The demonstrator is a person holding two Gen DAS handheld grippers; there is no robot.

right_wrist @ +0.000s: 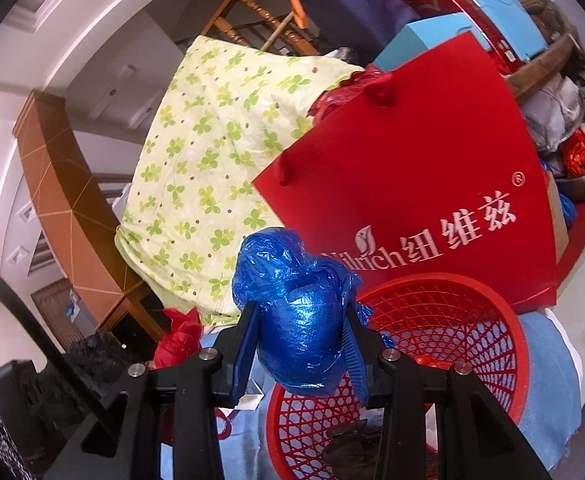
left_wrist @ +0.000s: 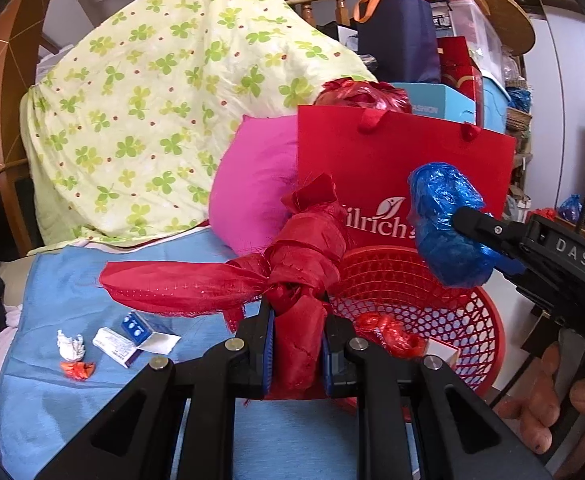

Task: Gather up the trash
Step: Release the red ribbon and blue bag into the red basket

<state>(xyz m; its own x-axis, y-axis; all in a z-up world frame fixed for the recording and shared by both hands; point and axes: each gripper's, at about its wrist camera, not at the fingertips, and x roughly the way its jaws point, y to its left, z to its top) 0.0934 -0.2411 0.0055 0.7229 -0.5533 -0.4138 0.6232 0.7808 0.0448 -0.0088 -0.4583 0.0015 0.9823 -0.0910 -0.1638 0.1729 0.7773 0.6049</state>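
Red knotted cloth (left_wrist: 300, 256) is clamped in the left gripper (left_wrist: 297, 344) beside the red basket (left_wrist: 472, 320) (mesh-walled), while the right gripper (right_wrist: 303, 344) grips a blue plastic bundle (right_wrist: 296, 304) above the basket.

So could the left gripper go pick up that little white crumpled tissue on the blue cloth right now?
Probably not yet: the left gripper is shut on a knotted red cloth. The path to the tissue looks free otherwise.

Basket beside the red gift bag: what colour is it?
Red lattice plastic basket, clearest in the right wrist view.
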